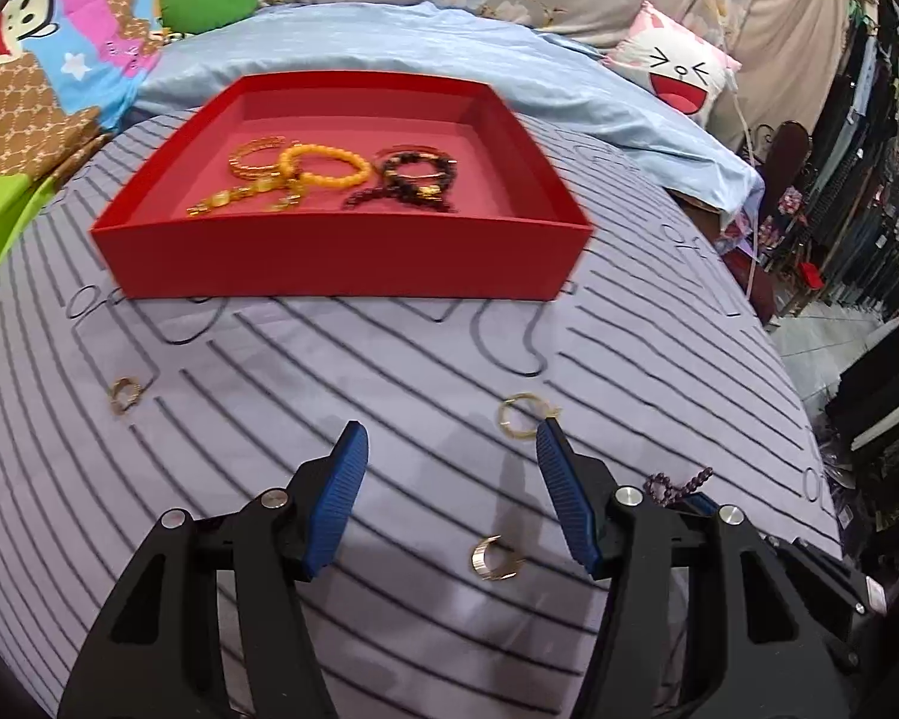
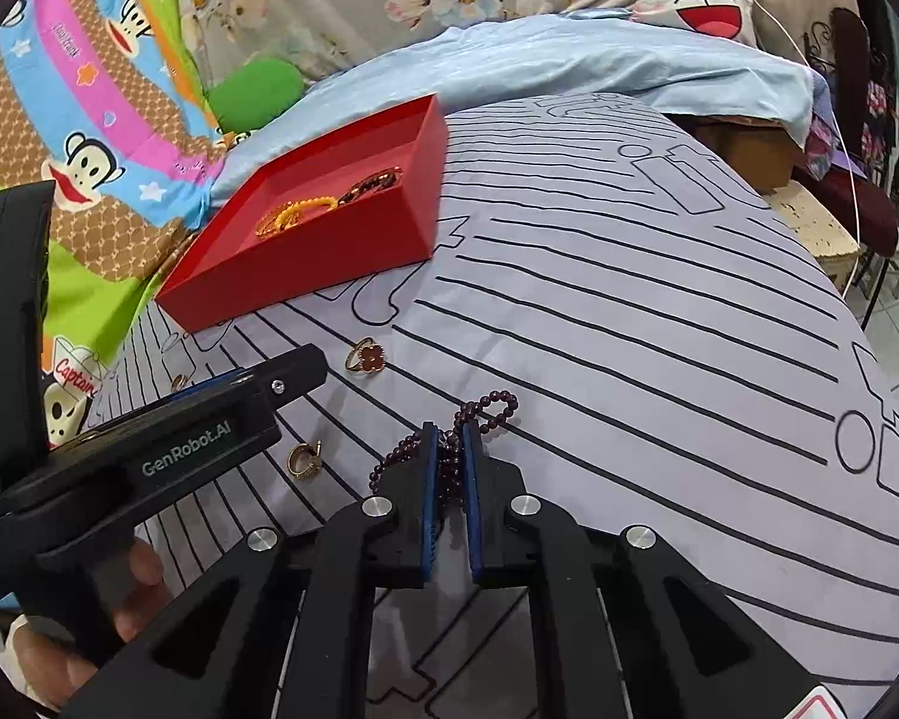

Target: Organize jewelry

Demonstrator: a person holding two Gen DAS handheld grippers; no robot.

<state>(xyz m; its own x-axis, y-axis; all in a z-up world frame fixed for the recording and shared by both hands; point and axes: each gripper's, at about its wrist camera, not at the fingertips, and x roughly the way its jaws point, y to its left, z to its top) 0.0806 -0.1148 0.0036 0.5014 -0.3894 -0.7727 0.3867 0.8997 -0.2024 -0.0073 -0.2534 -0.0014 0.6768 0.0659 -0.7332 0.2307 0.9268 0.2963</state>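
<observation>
Between the right gripper's (image 2: 448, 431) blue pads lies a dark garnet bead strand (image 2: 449, 449), its small round beads looping out ahead of the tips and off to the left on the striped sheet (image 2: 629, 359); the jaws are closed on it. Just left of the strand sits a wide gold ring (image 2: 304, 460), and farther up a ring with a brown clover face (image 2: 367, 355). Seen from the left wrist, a thin gold hoop (image 1: 520, 416) rests touching the tip of one finger, and a small ring (image 1: 123, 395) lies well off to the left. The left gripper (image 1: 452, 440) hangs over the sheet with its jaws apart and nothing between them. Beyond stands a red tray (image 1: 341, 263) holding an amber bead bracelet (image 1: 329, 165), gold pieces (image 1: 252, 180) and a dark bead bracelet (image 1: 413, 177).
</observation>
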